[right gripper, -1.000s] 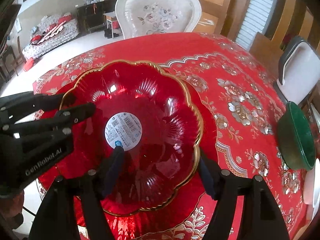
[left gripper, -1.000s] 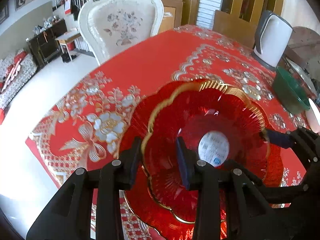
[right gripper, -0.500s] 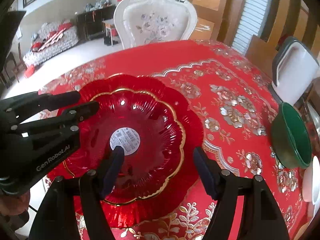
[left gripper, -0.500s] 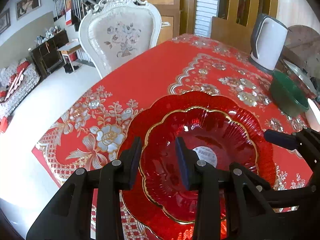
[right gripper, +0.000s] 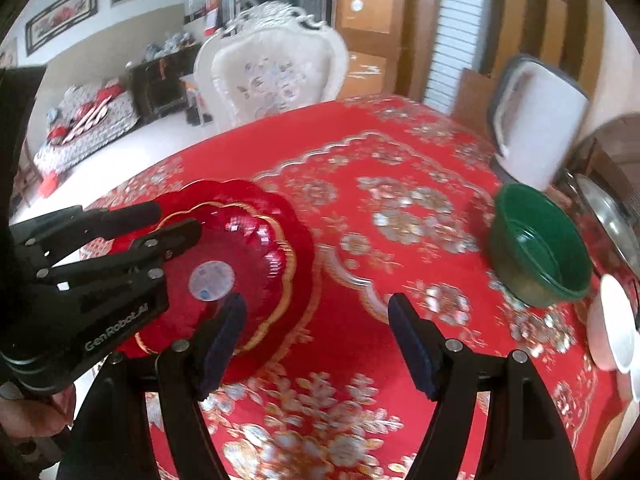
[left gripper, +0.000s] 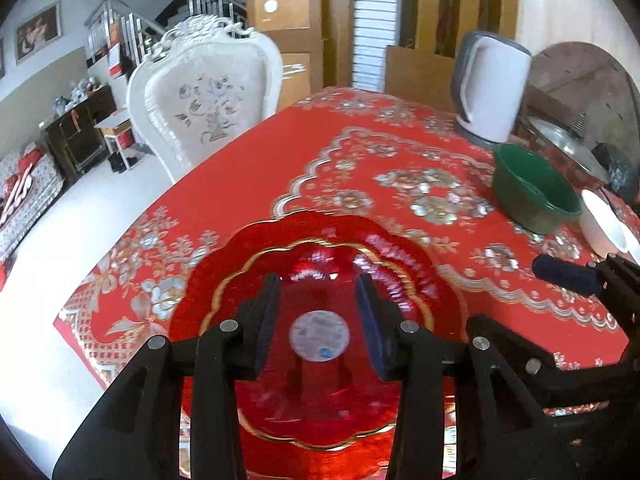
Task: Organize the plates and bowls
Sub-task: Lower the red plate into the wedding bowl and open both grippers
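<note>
A bowl (left gripper: 320,344) is sitting in a plate (left gripper: 420,264) on the desk (left gripper: 248,168); rightward, another bowl (left gripper: 534,188) is standing before a kettle (left gripper: 490,88).

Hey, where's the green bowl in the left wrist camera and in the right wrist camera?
Left wrist view: the green bowl sits at the right, upper half, in front of the white kettle.
Right wrist view: the bowl sits at the right, about mid-height, again just below the kettle.
Shared landmark: the white kettle, behind the bowl in both.
</note>
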Demonstrator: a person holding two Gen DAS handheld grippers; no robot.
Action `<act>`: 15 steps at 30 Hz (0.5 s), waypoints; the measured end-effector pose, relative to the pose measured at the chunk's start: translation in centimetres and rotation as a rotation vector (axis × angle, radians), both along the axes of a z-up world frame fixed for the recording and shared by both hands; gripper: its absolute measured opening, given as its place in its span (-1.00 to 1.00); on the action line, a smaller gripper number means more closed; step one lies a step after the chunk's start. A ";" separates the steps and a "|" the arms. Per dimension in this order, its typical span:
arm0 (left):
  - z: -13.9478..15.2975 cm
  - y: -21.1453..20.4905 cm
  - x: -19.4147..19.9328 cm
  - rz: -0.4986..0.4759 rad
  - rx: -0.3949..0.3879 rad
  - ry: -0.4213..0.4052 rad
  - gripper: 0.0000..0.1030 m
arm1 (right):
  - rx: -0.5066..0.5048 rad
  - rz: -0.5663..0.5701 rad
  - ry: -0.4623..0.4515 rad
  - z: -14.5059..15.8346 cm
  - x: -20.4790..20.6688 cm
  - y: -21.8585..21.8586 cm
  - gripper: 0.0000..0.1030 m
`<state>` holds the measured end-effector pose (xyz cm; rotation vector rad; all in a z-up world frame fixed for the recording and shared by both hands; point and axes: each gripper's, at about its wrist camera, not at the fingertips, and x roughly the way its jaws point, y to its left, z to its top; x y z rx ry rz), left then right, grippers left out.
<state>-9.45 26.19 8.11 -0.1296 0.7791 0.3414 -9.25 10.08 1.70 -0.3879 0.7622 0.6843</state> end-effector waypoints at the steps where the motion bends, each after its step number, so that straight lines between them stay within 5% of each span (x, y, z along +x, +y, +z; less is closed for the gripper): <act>1: 0.1 -0.5 0.3 -0.011 -0.003 0.002 -0.25 | 0.007 -0.020 -0.004 0.2 0.3 -0.8 0.44; 15: 0.4 -9.9 4.9 -0.202 0.006 0.030 -0.25 | 0.044 -0.217 0.008 0.9 3.5 -10.4 0.52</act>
